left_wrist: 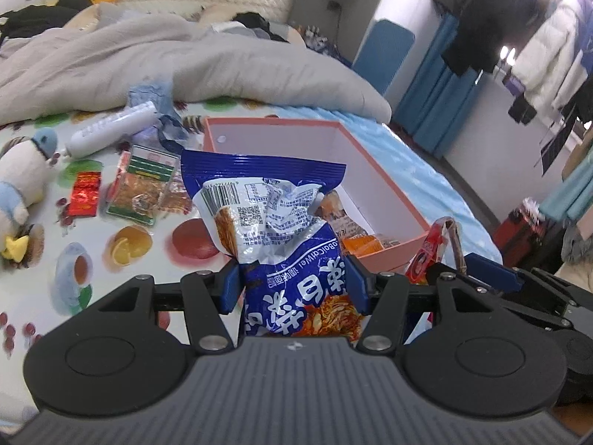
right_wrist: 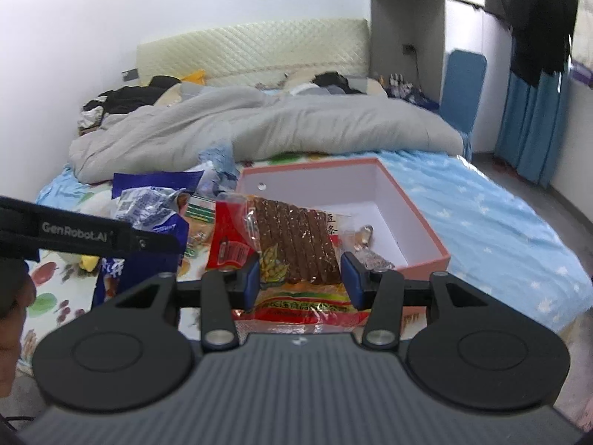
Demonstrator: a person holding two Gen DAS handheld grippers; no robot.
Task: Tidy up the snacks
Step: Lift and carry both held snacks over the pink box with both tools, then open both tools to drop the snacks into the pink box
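Observation:
My left gripper is shut on a crumpled blue snack bag, whose top stands up between the blue pads. Just beyond it an open pink box with a white inside lies on the bed, with orange packets in its near corner. My right gripper is shut on a clear and red packet of brown sticks, held in front of the same pink box. That packet also shows at the lower right of the left wrist view. The blue bag appears at the left of the right wrist view.
Left of the box, loose on the fruit-print sheet, lie a green-edged snack packet, a small red packet, a white tube and a plush toy. A grey duvet is heaped behind. A person's hand is at the left edge.

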